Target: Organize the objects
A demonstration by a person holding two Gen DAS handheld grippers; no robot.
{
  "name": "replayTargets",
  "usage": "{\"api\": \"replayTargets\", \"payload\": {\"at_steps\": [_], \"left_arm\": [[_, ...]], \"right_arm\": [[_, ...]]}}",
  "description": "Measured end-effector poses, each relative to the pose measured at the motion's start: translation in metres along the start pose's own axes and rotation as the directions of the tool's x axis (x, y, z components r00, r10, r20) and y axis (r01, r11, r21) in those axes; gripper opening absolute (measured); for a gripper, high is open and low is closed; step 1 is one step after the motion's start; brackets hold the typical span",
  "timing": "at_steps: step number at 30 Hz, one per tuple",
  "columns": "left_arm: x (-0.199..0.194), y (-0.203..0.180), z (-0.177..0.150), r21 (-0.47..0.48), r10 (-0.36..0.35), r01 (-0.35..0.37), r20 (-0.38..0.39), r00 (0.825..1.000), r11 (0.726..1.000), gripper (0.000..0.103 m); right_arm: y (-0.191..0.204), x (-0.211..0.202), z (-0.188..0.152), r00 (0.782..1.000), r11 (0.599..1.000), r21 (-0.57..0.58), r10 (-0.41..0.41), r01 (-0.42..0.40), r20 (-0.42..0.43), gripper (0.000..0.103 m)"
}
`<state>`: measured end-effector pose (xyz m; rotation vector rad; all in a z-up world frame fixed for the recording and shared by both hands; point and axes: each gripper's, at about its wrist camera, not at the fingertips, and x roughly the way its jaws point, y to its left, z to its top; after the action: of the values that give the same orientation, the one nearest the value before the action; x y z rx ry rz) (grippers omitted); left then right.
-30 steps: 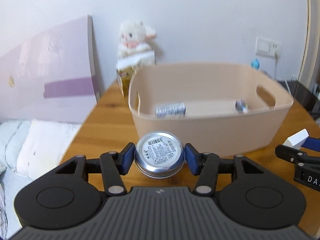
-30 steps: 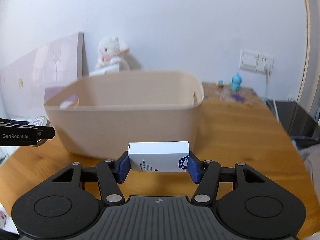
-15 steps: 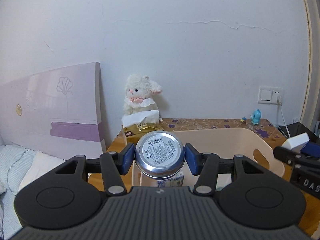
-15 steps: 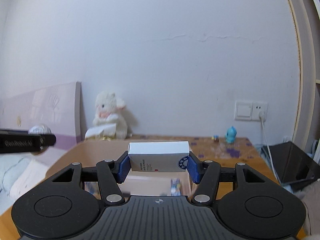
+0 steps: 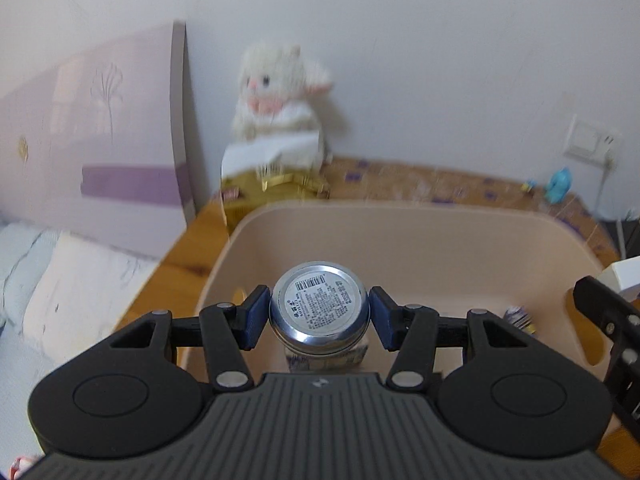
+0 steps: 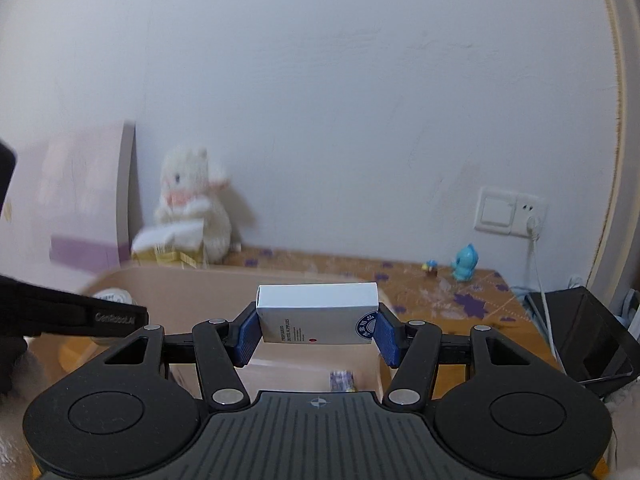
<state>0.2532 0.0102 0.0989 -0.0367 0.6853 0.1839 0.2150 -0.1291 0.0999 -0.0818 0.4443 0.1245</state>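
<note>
- Left gripper (image 5: 319, 317) clamped on tin (image 5: 319, 312), over bin (image 5: 420, 216) interior, near its left wall.
- Right gripper (image 6: 316, 330) clamped on box (image 6: 317, 312), over bin's right half.
- Tip: lower both past the rim before releasing; avoid small items on bin floor.
- Both grippers level, pointing at bin's far wall.
</note>
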Motion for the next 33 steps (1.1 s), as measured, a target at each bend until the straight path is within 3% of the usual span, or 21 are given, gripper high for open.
{"api": "replayTargets", "payload": {"at_steps": [9, 11, 14, 16, 19, 24, 33], "left_arm": [[0.015, -0.004, -0.007, 0.024, 0.023, -0.02, -0.095, 0.995, 1.0, 0.057], [0.012, -0.002, -0.006, 0.012, 0.012, -0.011, -0.094, 0.996, 1.0, 0.062], [0.001, -0.001, -0.006, 0.013, -0.004, 0.005, -0.062, 0.998, 1.0, 0.087], [-0.011, 0.001, -0.007, 0.016, -0.003, 0.004, -0.027, 1.0, 1.0, 0.09], [-0.03, 0.005, -0.011, 0.013, -0.015, 0.015, 0.005, 1.0, 1.0, 0.096], [-0.059, 0.017, -0.02, -0.01, -0.009, 0.009, 0.049, 0.999, 1.0, 0.097], [-0.107, 0.031, -0.049, 0.002, -0.031, 0.031, 0.111, 0.993, 1.0, 0.102]], "right_arm": [[0.004, 0.033, -0.022, 0.984, 0.999, -0.016, 0.03, -0.033, -0.177, 0.056], [0.001, 0.029, -0.024, 0.986, 1.0, -0.015, 0.024, -0.027, -0.165, 0.063], [-0.005, 0.016, -0.021, 0.991, 1.0, 0.012, 0.031, -0.029, -0.133, 0.07], [-0.01, 0.006, -0.02, 0.993, 0.999, 0.034, 0.036, -0.032, -0.109, 0.08], [-0.015, -0.009, -0.021, 0.995, 0.997, 0.064, 0.048, -0.042, -0.089, 0.088], [-0.015, -0.038, -0.027, 0.998, 0.999, 0.037, 0.034, -0.032, -0.054, 0.098], [-0.008, -0.081, -0.044, 0.996, 0.996, 0.064, 0.07, -0.067, -0.049, 0.103]]}}
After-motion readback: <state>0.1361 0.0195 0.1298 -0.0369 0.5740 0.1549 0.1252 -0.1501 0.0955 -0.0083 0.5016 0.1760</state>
